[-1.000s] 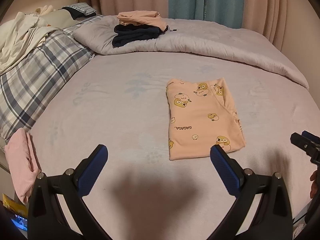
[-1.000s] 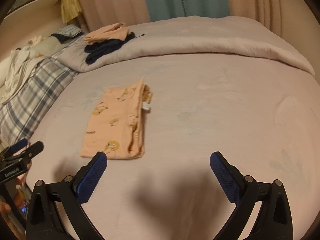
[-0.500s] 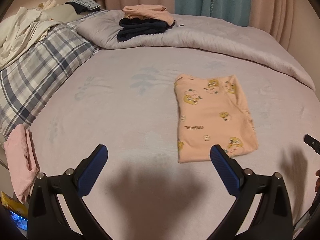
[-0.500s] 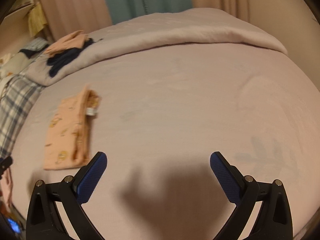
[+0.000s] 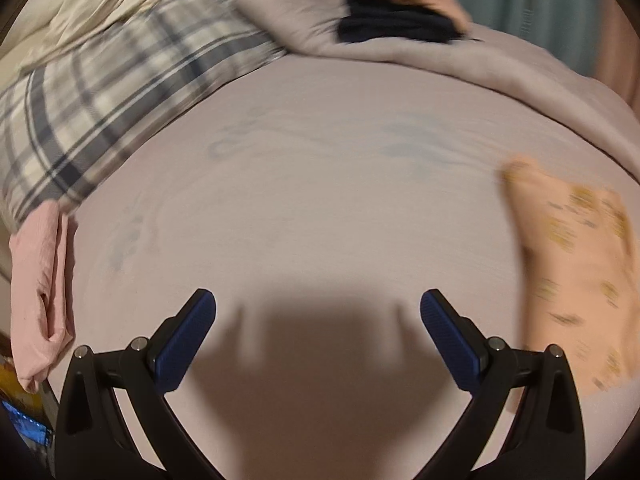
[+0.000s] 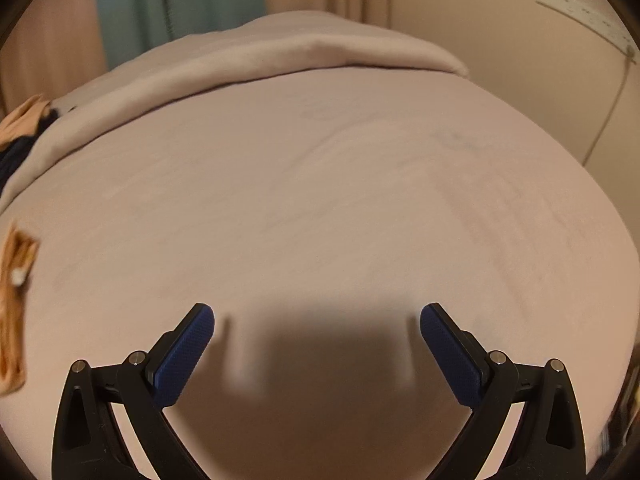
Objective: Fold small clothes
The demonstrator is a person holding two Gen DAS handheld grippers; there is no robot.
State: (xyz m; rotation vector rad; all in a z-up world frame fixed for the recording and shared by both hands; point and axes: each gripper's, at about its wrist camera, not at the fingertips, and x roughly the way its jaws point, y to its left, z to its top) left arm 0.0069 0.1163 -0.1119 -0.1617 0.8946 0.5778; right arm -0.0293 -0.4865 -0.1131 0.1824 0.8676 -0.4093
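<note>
Lying folded on the bed sheet [image 5: 320, 208], the peach printed garment [image 5: 576, 272] looks finished. Both the left gripper [image 5: 318, 316] and the right gripper [image 6: 317, 326] gape wide, empty — next, probably, the pink cloth [image 5: 38, 288] at the bed's edge needs fetching.

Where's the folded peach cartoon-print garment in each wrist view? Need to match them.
Left wrist: the folded peach garment lies at the right edge on the bed sheet, blurred, right of the open left gripper.
Right wrist: only a strip of it shows at the far left edge, well left of the open right gripper.
Shared landmark: the dark-and-peach clothes pile on the rolled duvet.
</note>
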